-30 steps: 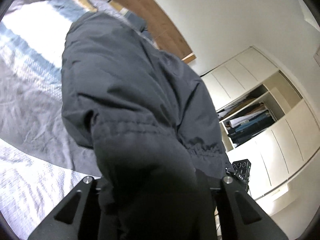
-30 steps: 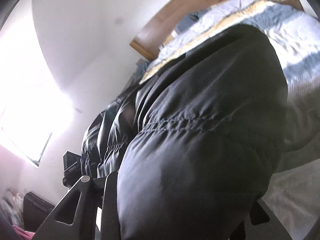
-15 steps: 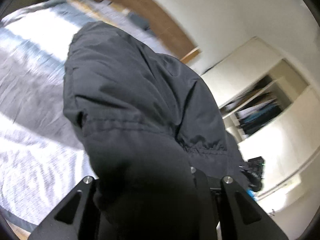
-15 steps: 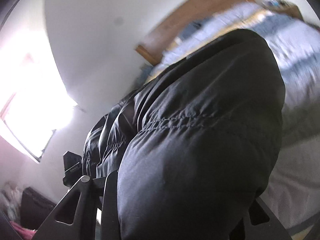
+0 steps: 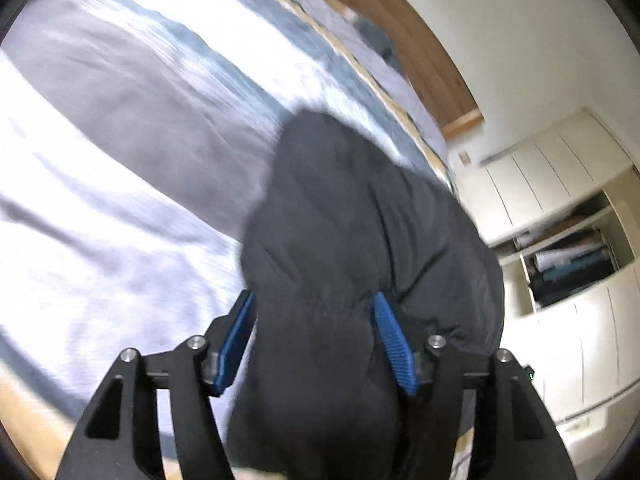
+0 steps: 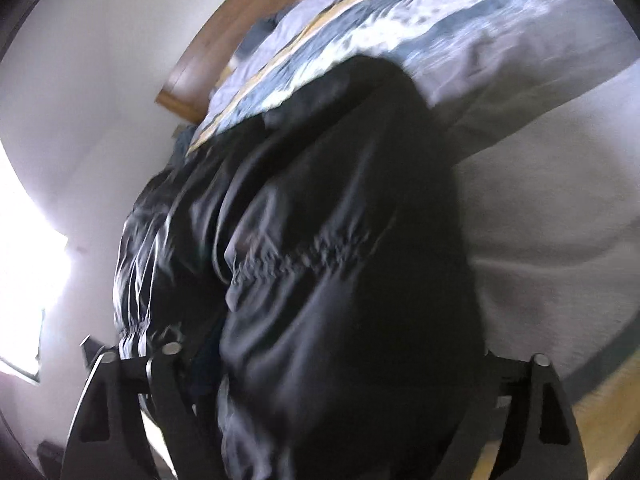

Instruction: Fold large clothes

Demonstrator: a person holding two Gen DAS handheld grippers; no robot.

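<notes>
Item: one dark padded jacket [image 5: 360,240], large, with a gathered elastic seam across its shell, draped over the striped duvet [image 5: 140,120] of a bed; its far end lies on the grey and pale-blue bands near the bed's middle, its near end bunches up toward both cameras at the bed's foot edge. Left gripper [image 5: 314,340]: jaws have just been opening; the blue ribbed pads [image 5: 390,340] stand spread on either side of a fold of the jacket, the left pad clear of the cloth, the right pad close against it, so the fold sits between them without being pinched. Right gripper [image 6: 340,360]: jaws have just been opening and now stand wide; a thick bulge of jacket fills the space between the black finger frames and hides the pads, so contact there cannot be told, though the spread reads as released. Surroundings: wooden headboard [image 5: 400,20] at the bed's far end; white wall; cream wardrobe [image 5: 560,200] beside the bed with one open shelf of stacked clothes [image 5: 572,264]; bright window [image 6: 28,272] low in the right wrist view. Both views are blurred.
</notes>
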